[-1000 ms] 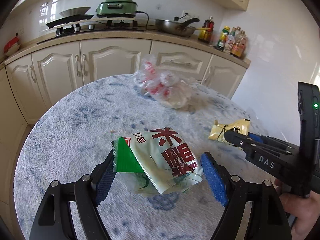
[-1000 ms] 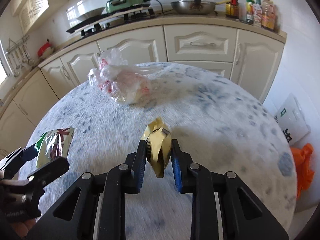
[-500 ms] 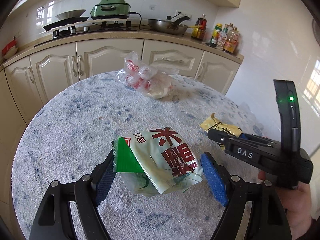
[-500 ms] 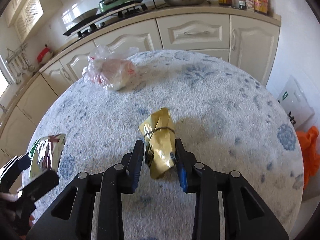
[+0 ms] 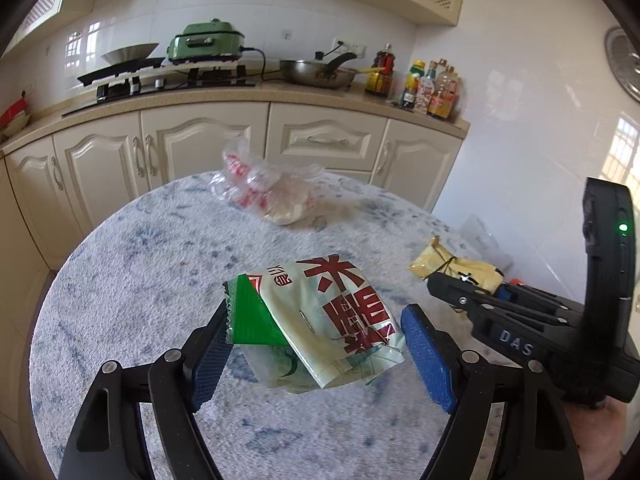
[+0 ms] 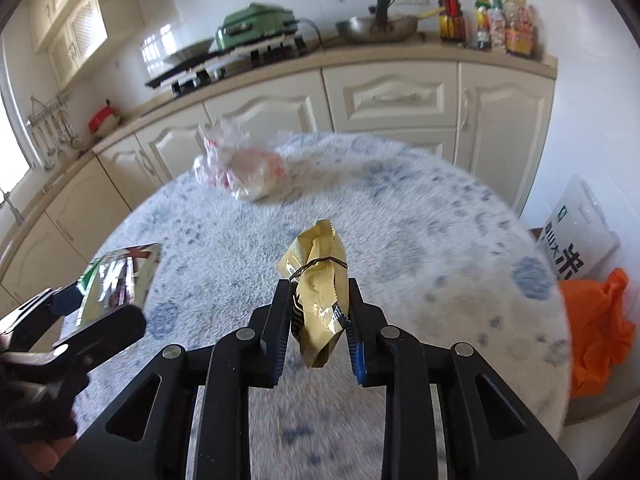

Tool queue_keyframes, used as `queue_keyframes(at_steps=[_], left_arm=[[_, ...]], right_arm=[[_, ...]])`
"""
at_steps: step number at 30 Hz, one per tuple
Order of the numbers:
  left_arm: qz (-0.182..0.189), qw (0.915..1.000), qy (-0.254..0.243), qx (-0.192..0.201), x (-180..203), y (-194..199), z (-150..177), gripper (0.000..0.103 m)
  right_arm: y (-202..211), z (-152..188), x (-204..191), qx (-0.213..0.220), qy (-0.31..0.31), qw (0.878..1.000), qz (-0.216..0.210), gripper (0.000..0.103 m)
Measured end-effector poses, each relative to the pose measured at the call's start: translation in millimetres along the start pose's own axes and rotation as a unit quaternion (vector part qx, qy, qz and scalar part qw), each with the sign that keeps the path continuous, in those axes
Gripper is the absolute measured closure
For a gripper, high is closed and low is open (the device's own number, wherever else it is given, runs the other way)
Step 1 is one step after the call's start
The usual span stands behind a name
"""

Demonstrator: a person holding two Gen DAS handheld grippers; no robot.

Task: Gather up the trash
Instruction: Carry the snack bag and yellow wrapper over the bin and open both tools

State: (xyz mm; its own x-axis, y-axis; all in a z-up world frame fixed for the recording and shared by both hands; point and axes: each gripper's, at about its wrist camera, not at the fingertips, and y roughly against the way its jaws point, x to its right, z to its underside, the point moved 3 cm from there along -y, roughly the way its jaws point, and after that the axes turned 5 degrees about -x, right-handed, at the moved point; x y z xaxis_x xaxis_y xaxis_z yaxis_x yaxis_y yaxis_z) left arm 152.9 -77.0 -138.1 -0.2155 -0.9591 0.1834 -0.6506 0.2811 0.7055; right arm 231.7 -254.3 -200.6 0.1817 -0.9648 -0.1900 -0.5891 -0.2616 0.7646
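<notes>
My left gripper (image 5: 316, 344): jaws set wide, gripping a white and green snack packet (image 5: 320, 328) with large red characters; the packet spans the gap between the two blue pads and hangs above the table.
My right gripper (image 6: 318, 320): jaws narrow, clamped on a crumpled golden wrapper (image 6: 318, 288) bound with a thin dark band; its jaws have just been closing a little further on the wrapper, which sticks up and forward past the fingertips, clear of the table.
Table (image 5: 140, 280): round, covered in a fuzzy white cloth with blue flecks, below both grippers.
Other trash on the table: a clear plastic bag (image 5: 266, 192) with red print and pale contents, lying at the far edge near the cabinets, well apart from both grippers.
Beside the table, right wrist view: an orange plastic bag (image 6: 600, 320) low on the right, and a white sack (image 6: 580, 236) with dark print behind it.
Background: cream cabinets (image 5: 168, 152), a counter with a green electric cooker (image 5: 206, 40), a wok (image 5: 316, 72) and a cluster of sauce bottles (image 5: 424, 88).
My hand: part of it shows at the lower right of the left wrist view, under the right gripper's body.
</notes>
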Motion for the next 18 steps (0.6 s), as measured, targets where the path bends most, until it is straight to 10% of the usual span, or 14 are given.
queue_keyframes(at_steps=[18], left_arm=[[0.094, 0.9878, -0.099, 0.075, 128.8, 62.5, -24.2, 0.026]], right_arm=[[175.2, 0.6, 84.2, 0.14, -0.047, 0.986, 0.075, 0.078]])
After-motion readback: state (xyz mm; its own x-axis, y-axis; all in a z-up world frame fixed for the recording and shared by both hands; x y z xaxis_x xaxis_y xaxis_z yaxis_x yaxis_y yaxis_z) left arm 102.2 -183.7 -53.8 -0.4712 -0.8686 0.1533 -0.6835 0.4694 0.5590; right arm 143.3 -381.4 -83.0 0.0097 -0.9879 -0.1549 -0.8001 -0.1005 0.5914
